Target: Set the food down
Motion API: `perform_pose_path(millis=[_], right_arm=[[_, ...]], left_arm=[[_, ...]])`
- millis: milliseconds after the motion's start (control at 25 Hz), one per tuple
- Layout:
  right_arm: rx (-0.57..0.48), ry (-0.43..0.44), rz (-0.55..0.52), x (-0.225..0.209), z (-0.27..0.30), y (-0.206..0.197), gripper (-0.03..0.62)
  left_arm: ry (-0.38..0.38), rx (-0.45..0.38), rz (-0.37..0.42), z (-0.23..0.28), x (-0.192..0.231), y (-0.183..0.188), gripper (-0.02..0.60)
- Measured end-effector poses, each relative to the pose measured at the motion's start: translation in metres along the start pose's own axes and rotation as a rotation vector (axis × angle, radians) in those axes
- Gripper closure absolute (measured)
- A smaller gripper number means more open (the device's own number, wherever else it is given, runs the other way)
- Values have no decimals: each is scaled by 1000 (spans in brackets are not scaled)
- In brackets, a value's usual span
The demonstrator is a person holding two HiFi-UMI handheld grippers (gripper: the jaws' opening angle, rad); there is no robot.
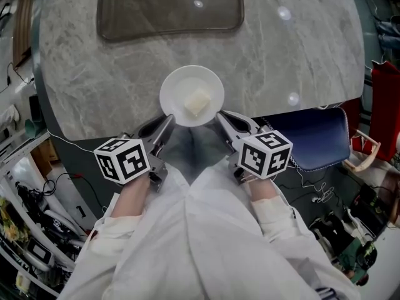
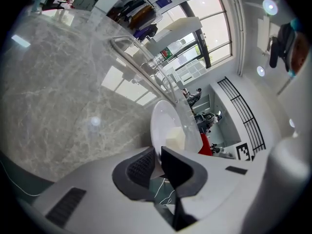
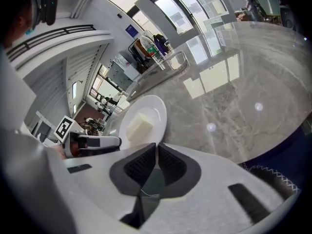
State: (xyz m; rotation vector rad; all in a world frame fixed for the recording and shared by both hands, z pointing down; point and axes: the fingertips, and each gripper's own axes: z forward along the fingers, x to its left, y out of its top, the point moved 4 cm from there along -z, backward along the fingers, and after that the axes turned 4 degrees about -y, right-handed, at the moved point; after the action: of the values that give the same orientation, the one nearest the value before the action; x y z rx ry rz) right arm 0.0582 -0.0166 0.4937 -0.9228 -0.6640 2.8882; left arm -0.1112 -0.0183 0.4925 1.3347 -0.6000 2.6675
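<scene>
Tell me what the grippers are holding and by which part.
Both hold the white plate carrying the pale food block, by its rim: the left gripper clamps the near-left edge, the right gripper the near-right edge.

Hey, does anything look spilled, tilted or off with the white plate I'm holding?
Nothing stands out. The round white plate is clamped at opposite rims by the left gripper and right gripper. The pale yellow food block sits whole near its middle, and nothing is spilled on the grey marble table.

White plate (image 1: 177, 87) (grey marbled table (image 1: 300, 49))
</scene>
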Motion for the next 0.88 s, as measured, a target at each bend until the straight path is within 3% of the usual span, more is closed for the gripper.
perform_pose_path(millis=[880], right_arm=[[-77,63,-12,6,-25,22,580]], left_arm=[[-30,-11,73,-5,-26,9,534]])
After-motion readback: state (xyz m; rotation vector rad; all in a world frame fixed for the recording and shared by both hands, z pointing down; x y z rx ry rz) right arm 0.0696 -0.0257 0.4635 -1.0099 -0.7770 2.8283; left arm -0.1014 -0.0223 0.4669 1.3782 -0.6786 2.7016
